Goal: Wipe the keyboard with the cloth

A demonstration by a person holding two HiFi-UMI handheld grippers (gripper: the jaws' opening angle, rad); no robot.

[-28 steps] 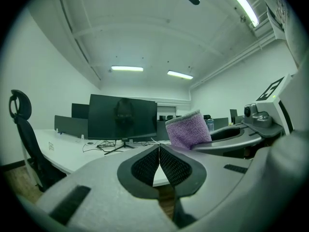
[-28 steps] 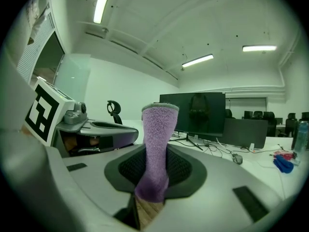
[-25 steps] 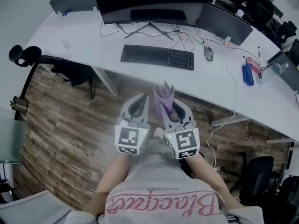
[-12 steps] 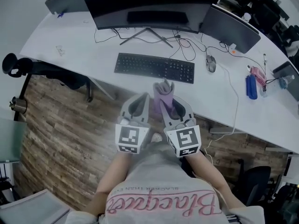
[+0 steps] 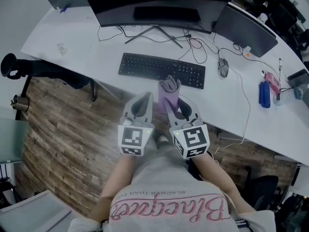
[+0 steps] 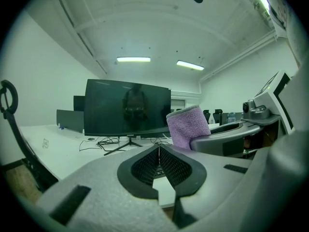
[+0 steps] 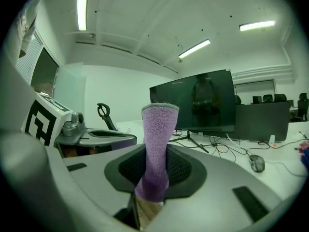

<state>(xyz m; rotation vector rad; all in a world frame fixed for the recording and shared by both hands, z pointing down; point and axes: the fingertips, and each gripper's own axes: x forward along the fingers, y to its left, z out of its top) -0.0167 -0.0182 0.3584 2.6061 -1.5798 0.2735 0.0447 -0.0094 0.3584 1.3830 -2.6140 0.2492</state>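
The left gripper (image 6: pixel 158 151) is clenched with its dark ribbed pads pressed together and nothing between them. The right gripper (image 7: pixel 153 170) grips a purple cloth (image 7: pixel 158 139), which stands upright out of the closed jaws as a folded strip. In the head view both grippers sit side by side in the middle of the frame, over the near edge of a white curved desk (image 5: pixel 96 52). The cloth's upper end reaches the near edge of the black keyboard (image 5: pixel 161 70) in the picture. Whether it touches cannot be told from there. The keyboard lies flat in the upper middle of the frame, slightly slanted. A large dark monitor (image 5: pixel 154 4) on a splayed stand stands behind it at the top. A second monitor (image 5: pixel 246 30) stands angled at the upper right. Black cables (image 5: pixel 193 45) loop between the stand and the keyboard. A mouse (image 5: pixel 223 67) sits just right of the keyboard, its cord trailing down towards the desk's near edge. A blue object (image 5: pixel 264 94) lies further right. The floor (image 5: pixel 63 129) below the desk is brown wood planking, with a dark chair (image 5: pixel 29 66) at the left edge. Both gripper views show a pale ceiling with strip lights (image 6: pixel 133 59).
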